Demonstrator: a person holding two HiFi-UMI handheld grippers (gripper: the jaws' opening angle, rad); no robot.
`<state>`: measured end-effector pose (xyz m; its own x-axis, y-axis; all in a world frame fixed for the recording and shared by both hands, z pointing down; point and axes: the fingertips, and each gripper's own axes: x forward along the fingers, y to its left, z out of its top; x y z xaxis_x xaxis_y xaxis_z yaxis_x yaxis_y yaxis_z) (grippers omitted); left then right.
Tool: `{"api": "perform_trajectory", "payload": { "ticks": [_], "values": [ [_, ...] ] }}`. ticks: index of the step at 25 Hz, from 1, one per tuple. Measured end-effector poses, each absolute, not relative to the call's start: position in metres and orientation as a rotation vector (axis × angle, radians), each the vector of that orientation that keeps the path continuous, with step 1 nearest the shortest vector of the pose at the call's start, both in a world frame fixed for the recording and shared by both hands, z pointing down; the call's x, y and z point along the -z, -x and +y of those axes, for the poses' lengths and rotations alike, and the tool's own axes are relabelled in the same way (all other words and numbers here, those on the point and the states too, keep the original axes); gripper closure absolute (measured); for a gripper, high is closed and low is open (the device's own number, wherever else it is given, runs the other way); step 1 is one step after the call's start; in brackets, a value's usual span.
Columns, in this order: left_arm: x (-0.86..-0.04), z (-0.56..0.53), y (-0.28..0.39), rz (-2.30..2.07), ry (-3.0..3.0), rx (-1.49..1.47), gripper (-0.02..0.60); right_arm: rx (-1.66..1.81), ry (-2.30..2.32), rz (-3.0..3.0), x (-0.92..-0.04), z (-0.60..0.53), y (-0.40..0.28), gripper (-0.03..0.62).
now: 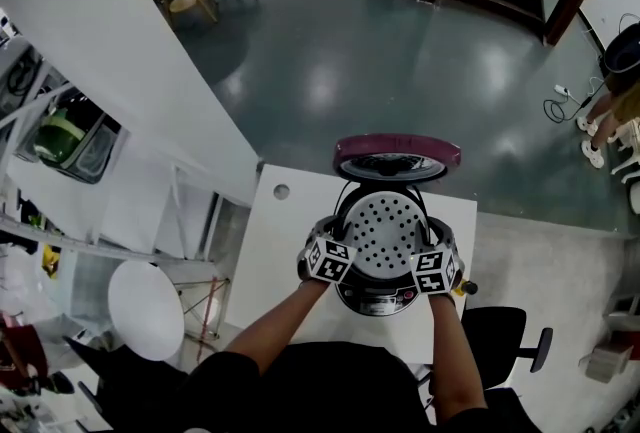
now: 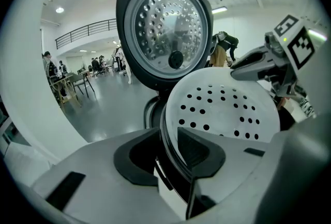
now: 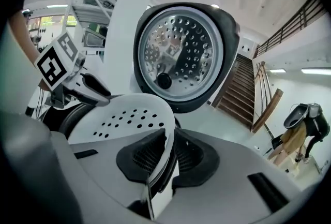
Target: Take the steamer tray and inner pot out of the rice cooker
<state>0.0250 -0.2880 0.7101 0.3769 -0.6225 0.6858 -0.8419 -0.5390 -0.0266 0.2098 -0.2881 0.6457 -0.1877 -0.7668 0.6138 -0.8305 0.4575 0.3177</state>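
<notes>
The rice cooker (image 1: 385,299) stands on a white table (image 1: 285,256) with its pink-topped lid (image 1: 397,157) swung up and open. The white perforated steamer tray (image 1: 385,231) sits tilted over the cooker's mouth, its right side raised. My left gripper (image 1: 345,243) grips the tray's left rim, and my right gripper (image 1: 425,256) grips its right rim. In the left gripper view the tray (image 2: 222,106) has its rim between the left gripper's (image 2: 168,137) pads. In the right gripper view the tray's (image 3: 124,114) thin edge is pinched by the right gripper (image 3: 168,150). The tray hides the inner pot.
A black office chair (image 1: 500,331) stands right of the table's near corner. A round white stool (image 1: 147,309) and shelving are on the left. A person (image 1: 620,101) stands far right on the grey floor. The open lid's steel inner face (image 2: 168,31) rises behind the tray.
</notes>
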Motion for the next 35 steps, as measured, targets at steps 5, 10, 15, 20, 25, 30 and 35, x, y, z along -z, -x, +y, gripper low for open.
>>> {"api": "perform_trajectory", "payload": {
  "ticks": [5,10,15,20,25,30,35],
  "values": [
    [-0.706,-0.292,-0.029,-1.293,-2.334,-0.932,0.483,-0.112,-1.361,-2.007,-0.64,-0.29,-0.207,0.562],
    [-0.703,-0.303,-0.037,-1.255,-2.389,-0.921,0.48,-0.089,-1.372,-2.051,-0.634,-0.29,-0.205,0.565],
    [-0.699,-0.311,-0.042,-1.245,-2.459,-0.903,0.48,-0.047,-1.373,-2.106,-0.627,-0.287,-0.202,0.568],
    [-0.697,-0.317,-0.05,-1.211,-2.484,-0.876,0.48,0.037,-1.372,-2.177,-0.611,-0.286,-0.193,0.574],
    [-0.698,-0.32,-0.059,-1.178,-2.497,-0.904,0.48,0.08,-1.336,-2.241,-0.602,-0.281,-0.187,0.577],
    [-0.7,-0.326,-0.058,-1.208,-2.488,-0.926,0.513,0.11,-1.323,-2.264,-0.6,-0.28,-0.184,0.577],
    [-0.692,-0.325,-0.052,-1.247,-2.476,-0.912,0.545,0.084,-1.328,-2.254,-0.6,-0.281,-0.186,0.576]
  ]
}}
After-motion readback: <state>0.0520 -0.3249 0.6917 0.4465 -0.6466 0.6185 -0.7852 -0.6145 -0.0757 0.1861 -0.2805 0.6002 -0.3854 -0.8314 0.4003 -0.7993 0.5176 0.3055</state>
